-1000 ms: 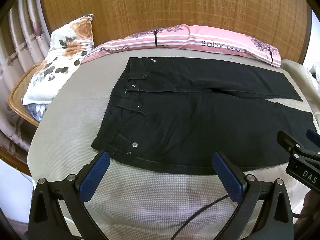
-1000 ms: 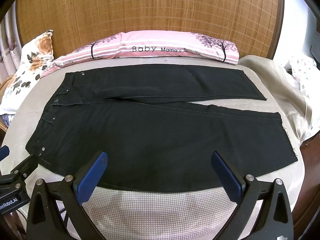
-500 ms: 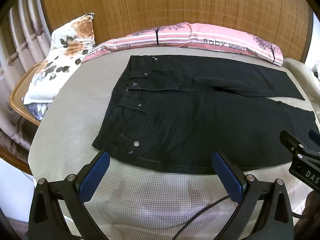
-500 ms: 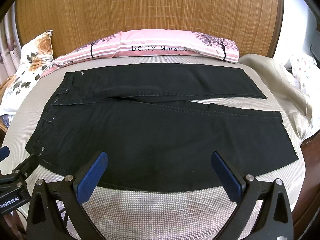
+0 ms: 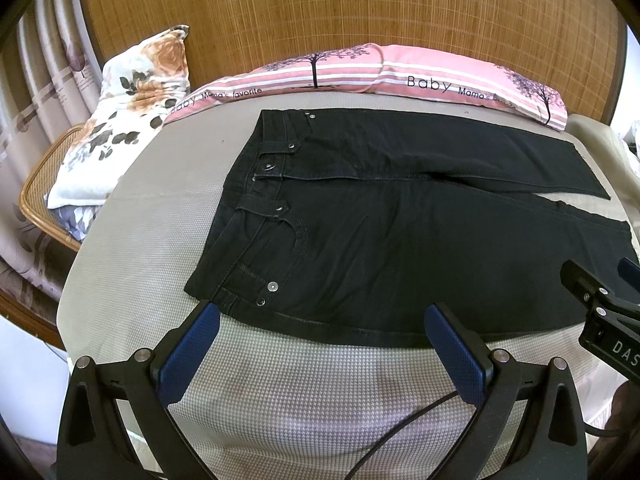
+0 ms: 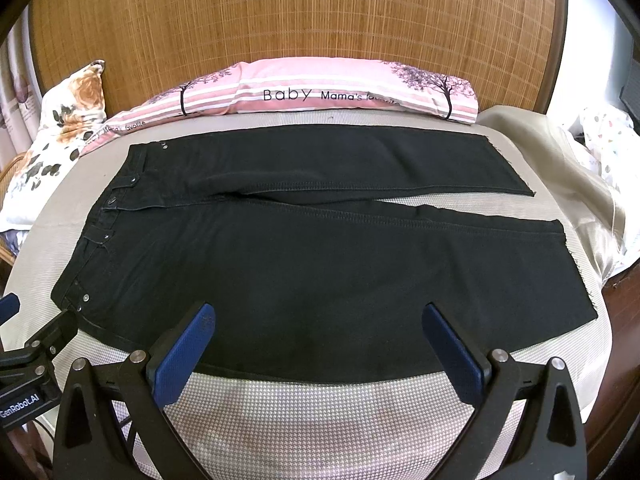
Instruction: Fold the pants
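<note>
Black pants (image 5: 400, 232) (image 6: 320, 260) lie flat on the bed, waistband to the left, both legs running right and slightly apart at the hems. My left gripper (image 5: 322, 320) hovers open just short of the near edge, by the waistband corner and hip. My right gripper (image 6: 318, 320) stands open over the near edge of the front leg, about mid-length. Neither holds any cloth. The right gripper's tip shows at the right edge of the left wrist view (image 5: 600, 304); the left gripper's tip shows at the left edge of the right wrist view (image 6: 36, 348).
The bed has a pale checked cover (image 5: 300, 392) (image 6: 320, 420). A pink striped pillow (image 6: 320, 88) lies along the woven headboard (image 6: 300, 12). A floral pillow (image 5: 120, 128) sits at the far left on a rattan stand. Beige bedding (image 6: 560, 168) is bunched at the right. A black cable (image 5: 400, 436) crosses the cover.
Both grippers have eased slightly toward the pants' near edge; the pants lie as before and both grippers stay open.
</note>
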`<state>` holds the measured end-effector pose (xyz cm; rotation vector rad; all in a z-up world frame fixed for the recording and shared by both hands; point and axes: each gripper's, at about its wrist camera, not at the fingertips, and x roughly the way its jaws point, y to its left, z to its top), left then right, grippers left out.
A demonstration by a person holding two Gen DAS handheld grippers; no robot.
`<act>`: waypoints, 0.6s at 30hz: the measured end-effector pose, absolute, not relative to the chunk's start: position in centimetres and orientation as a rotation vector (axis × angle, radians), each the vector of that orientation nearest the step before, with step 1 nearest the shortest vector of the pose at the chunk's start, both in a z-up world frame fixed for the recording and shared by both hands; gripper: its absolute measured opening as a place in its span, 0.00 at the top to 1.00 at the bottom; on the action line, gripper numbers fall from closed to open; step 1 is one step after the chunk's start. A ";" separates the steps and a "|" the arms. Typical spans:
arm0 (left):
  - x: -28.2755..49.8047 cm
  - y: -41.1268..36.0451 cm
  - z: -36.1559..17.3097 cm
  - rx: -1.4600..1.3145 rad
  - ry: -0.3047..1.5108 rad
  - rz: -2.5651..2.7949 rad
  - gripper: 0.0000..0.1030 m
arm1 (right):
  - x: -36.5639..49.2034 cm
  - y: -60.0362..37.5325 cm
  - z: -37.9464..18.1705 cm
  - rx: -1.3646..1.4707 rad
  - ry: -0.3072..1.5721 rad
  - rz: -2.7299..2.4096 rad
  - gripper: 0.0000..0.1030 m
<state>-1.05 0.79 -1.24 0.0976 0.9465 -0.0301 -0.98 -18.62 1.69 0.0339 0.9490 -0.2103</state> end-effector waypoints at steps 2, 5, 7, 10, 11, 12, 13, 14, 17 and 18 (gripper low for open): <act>-1.0 0.8 -1.2 0.098 0.946 -0.030 0.01 | -1.0 -18.6 1.7 0.033 0.949 -0.211 0.00; -1.0 0.7 -1.2 0.098 0.947 -0.030 0.01 | -1.0 -18.6 1.7 0.035 0.950 -0.210 0.00; -1.0 0.8 -1.3 0.099 0.946 -0.031 0.01 | -1.0 -18.6 1.6 0.034 0.950 -0.211 0.00; -1.0 0.7 -1.3 0.098 0.947 -0.030 0.01 | -0.9 -18.6 1.7 0.033 0.950 -0.210 0.00; -1.0 0.7 -1.3 0.098 0.947 -0.029 0.01 | -1.0 -18.6 1.7 0.033 0.950 -0.210 0.00; -1.0 0.8 -1.4 0.099 0.949 -0.029 0.01 | -0.9 -18.6 1.7 0.034 0.951 -0.210 0.00; -1.0 0.7 -1.3 0.098 0.948 -0.030 0.01 | -0.9 -18.6 1.7 0.034 0.951 -0.210 0.00; -1.0 0.8 -1.3 0.097 0.947 -0.030 0.01 | -1.0 -18.6 1.7 0.034 0.952 -0.210 0.00; -1.0 0.8 -1.3 0.093 0.944 -0.032 0.01 | -0.9 -18.6 1.6 0.036 0.953 -0.208 0.00; -1.0 0.8 -1.3 0.091 0.942 -0.034 0.01 | -0.9 -18.6 1.5 0.038 0.953 -0.207 0.00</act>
